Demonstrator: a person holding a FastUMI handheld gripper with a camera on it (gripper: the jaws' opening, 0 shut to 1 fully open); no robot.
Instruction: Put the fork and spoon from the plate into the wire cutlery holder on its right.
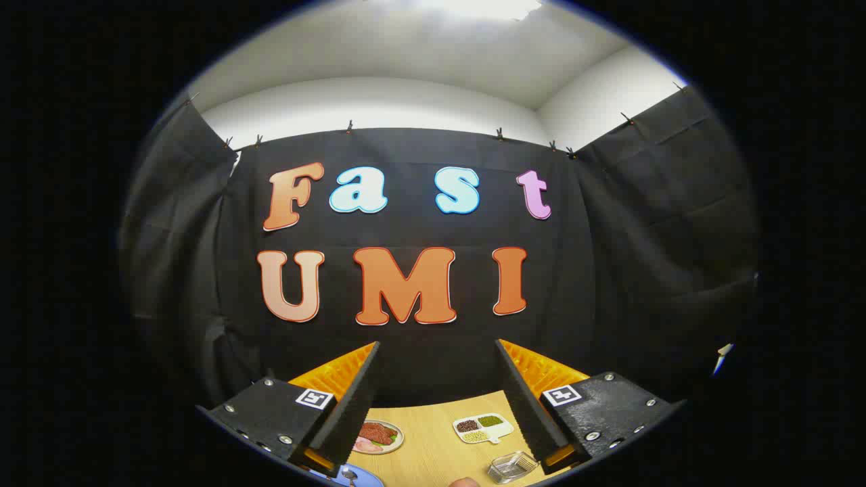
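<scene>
Gripper (436, 399) wide apart, held high; blue plate (362, 479) with spoon (350, 475) sits low ahead, nearer left finger, holder (512, 467) to its right.

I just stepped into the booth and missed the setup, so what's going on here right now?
A person is holding handheld tongs raised above a wooden table, fingers spread wide and gripping nothing. Down between the fingers lie a plate of meat slices, a divided dish of beans and a clear wire cutlery holder. A blue plate with a spoon on it sits left of the holder. The holder looks empty, so the cutlery move has not started.
</scene>
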